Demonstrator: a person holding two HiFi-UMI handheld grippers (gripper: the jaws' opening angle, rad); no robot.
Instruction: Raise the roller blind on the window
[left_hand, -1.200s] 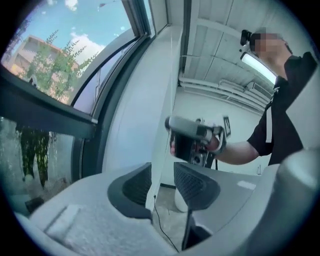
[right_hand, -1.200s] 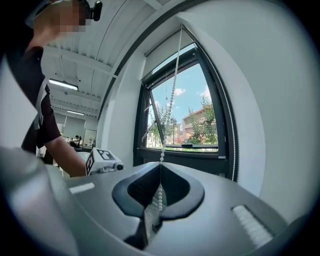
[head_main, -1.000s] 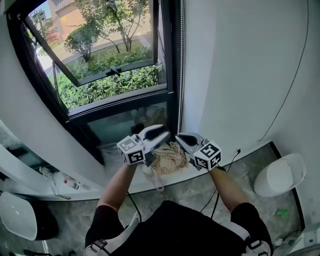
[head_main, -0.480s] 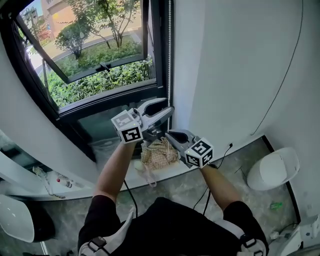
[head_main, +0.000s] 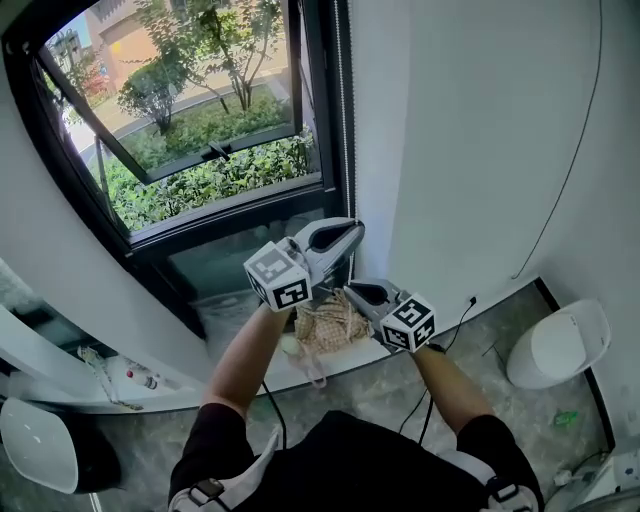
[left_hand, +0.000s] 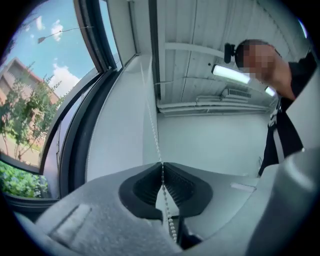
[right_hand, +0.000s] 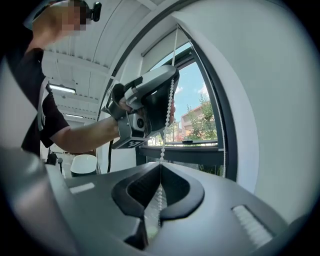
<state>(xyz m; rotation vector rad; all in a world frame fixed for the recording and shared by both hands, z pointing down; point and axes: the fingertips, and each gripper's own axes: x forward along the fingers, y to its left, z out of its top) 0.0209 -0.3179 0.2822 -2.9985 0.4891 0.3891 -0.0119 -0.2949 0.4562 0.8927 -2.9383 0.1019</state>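
The blind's white bead chain (head_main: 337, 120) hangs down the dark right side of the window frame (head_main: 310, 190). My left gripper (head_main: 354, 235) is the higher one; its jaws have just been closing and now pinch the chain (left_hand: 152, 130), which runs up from the left gripper's (left_hand: 161, 169) pads. Just below it, my right gripper (head_main: 352, 291) is shut on the same chain. In the right gripper view the beads (right_hand: 170, 102) rise from the right gripper's (right_hand: 160, 166) jaws to the left gripper (right_hand: 150, 107) above. No blind fabric shows over the glass.
A tilted open sash (head_main: 200, 130) shows greenery outside. A woven bag (head_main: 330, 325) lies on the low sill under the grippers. The white wall (head_main: 470, 150) stands at the right, with a white round-lidded bin (head_main: 560, 345) and a cable on the floor.
The left gripper has risen from beside the right one to a spot higher on the chain, and its open jaws have shut on the chain. The right gripper has stayed shut in place.
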